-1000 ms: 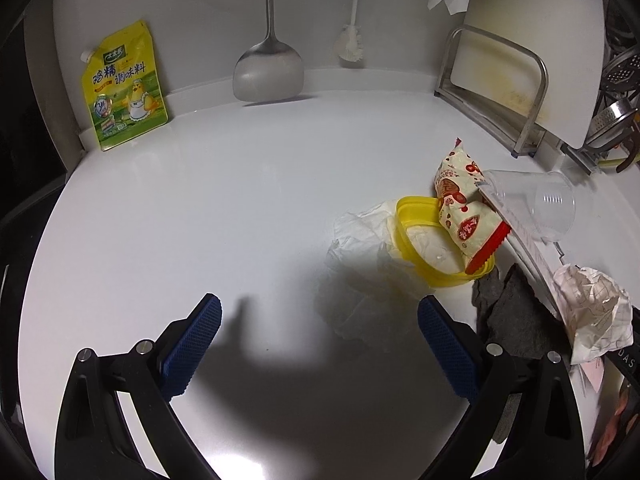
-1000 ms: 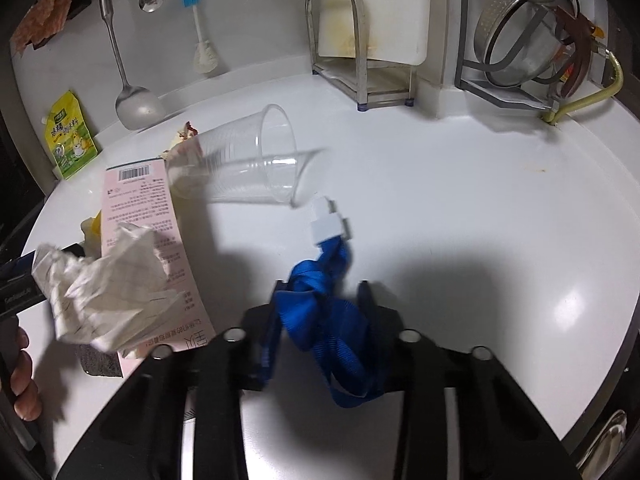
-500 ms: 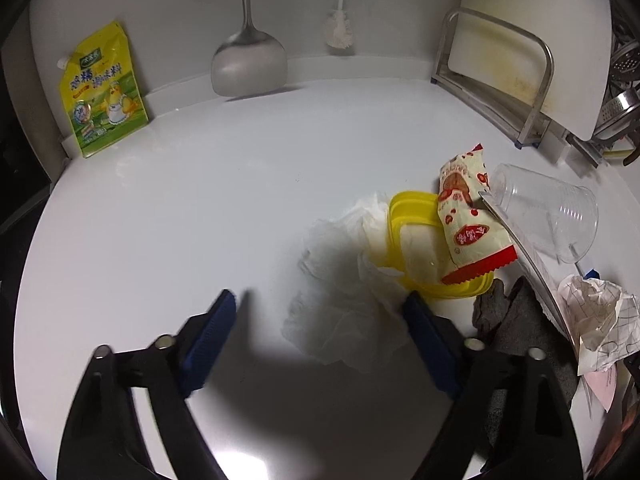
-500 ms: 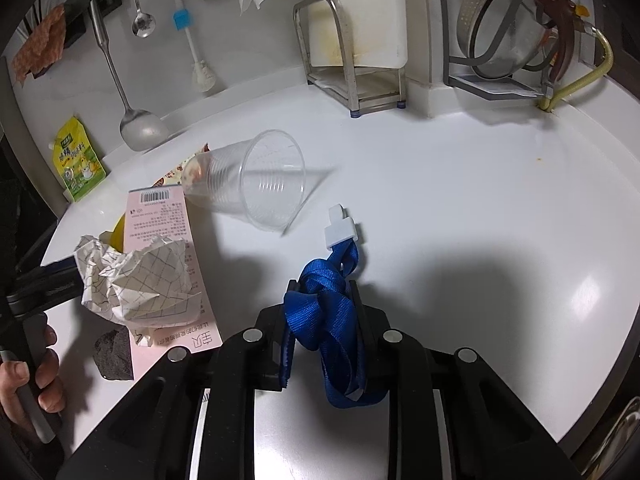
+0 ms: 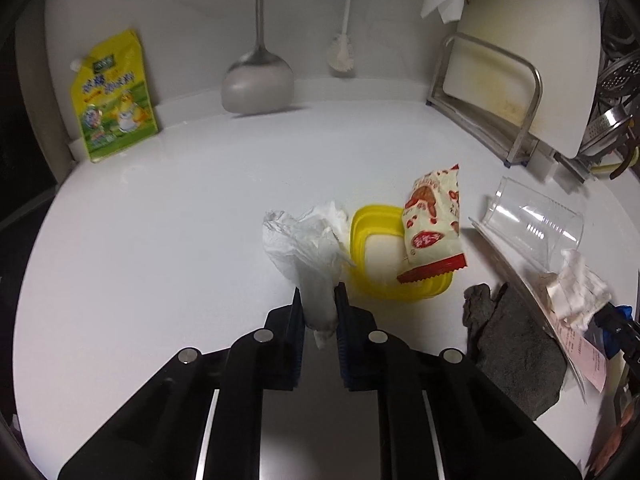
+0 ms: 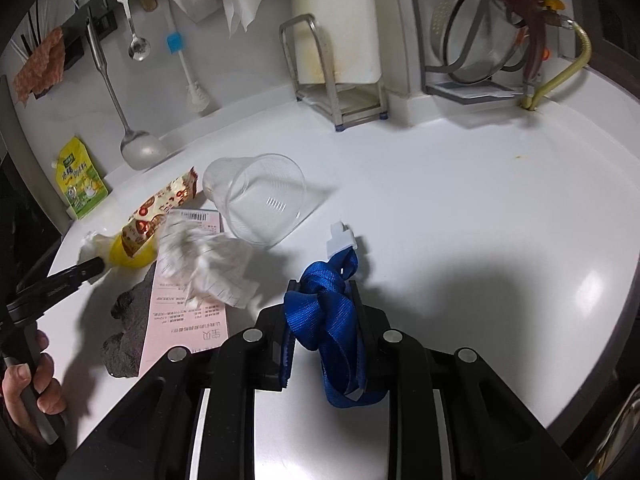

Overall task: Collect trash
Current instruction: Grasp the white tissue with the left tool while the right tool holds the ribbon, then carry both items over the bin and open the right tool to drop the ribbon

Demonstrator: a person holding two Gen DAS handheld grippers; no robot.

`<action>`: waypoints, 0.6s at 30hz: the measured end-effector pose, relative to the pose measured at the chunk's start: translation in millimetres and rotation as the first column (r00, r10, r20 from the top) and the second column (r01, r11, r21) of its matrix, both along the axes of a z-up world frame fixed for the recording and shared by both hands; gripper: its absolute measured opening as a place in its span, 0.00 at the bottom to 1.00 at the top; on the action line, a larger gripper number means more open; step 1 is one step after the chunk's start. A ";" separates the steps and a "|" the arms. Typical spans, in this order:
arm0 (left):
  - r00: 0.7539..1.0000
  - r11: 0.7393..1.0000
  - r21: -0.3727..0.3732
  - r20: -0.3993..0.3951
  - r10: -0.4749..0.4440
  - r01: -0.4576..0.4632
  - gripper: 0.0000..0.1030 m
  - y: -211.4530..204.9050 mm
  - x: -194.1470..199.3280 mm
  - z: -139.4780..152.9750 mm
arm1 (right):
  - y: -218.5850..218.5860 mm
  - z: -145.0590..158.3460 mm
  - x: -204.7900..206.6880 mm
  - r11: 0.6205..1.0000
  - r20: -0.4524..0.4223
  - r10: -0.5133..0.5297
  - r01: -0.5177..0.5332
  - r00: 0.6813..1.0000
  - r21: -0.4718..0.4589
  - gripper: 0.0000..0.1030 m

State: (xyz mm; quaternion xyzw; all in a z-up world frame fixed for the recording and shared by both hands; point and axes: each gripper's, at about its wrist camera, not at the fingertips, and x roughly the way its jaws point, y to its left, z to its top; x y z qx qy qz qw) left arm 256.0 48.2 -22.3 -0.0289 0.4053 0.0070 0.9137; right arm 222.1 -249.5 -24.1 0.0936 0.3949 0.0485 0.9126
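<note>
Crumpled white plastic bag [image 5: 306, 246] pinched upright beside yellow lid [image 5: 378, 258]; blue strap [image 6: 330, 314] bunched, also clamped.

White counter [image 5: 192, 216] under scattered trash [image 5: 400, 256]

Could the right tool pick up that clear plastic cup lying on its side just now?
Probably not yet. The right tool is shut on a blue strap, so it has no free grip. The clear plastic cup itself lies uncovered on the counter just ahead, with nothing between them.
</note>
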 end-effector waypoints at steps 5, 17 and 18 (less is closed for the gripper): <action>0.998 0.999 0.035 0.063 0.020 -0.022 0.14 10.8 -27.5 20.4 | -14.9 3.8 -13.2 0.999 0.024 -0.045 0.044 0.999 0.017 0.22; 0.995 0.998 0.056 0.091 -0.032 0.027 0.14 5.9 -113.8 36.1 | -35.3 14.5 -79.0 0.989 0.046 -0.146 0.146 0.988 0.008 0.22; 0.995 0.998 0.056 0.096 -0.040 0.035 0.14 3.6 -120.0 37.7 | -33.8 16.9 -89.0 0.989 0.050 -0.150 0.150 0.987 0.004 0.22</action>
